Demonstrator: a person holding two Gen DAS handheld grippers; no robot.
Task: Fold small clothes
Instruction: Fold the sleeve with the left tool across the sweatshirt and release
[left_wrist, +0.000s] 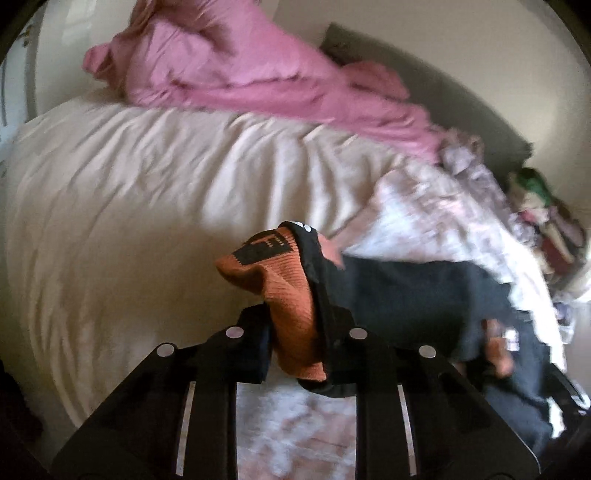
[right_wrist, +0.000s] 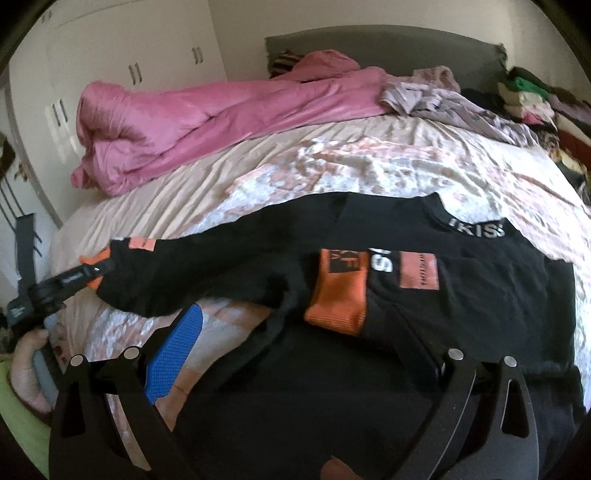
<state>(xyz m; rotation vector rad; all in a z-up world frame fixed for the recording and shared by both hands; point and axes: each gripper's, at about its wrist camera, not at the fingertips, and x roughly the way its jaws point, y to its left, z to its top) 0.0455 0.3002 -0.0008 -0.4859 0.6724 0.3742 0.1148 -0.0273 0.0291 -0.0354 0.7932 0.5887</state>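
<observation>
A black sweatshirt (right_wrist: 461, 306) with orange cuffs and patches lies spread on the bed. My left gripper (left_wrist: 295, 325) is shut on the orange cuff (left_wrist: 291, 295) of one sleeve and holds it raised above the bed; it also shows in the right wrist view (right_wrist: 86, 275) at the far left, at the sleeve's end. The other sleeve's orange cuff (right_wrist: 340, 295) is folded across the chest. My right gripper (right_wrist: 299, 332) is open above the sweatshirt's lower part, its blue pad (right_wrist: 173, 354) showing, holding nothing.
A pink duvet (right_wrist: 207, 118) lies bundled along the far side of the bed. Lilac clothes (right_wrist: 443, 99) lie near the grey headboard (right_wrist: 388, 48). A stack of folded clothes (right_wrist: 535, 103) sits at the far right. White wardrobe doors (right_wrist: 110, 66) stand behind.
</observation>
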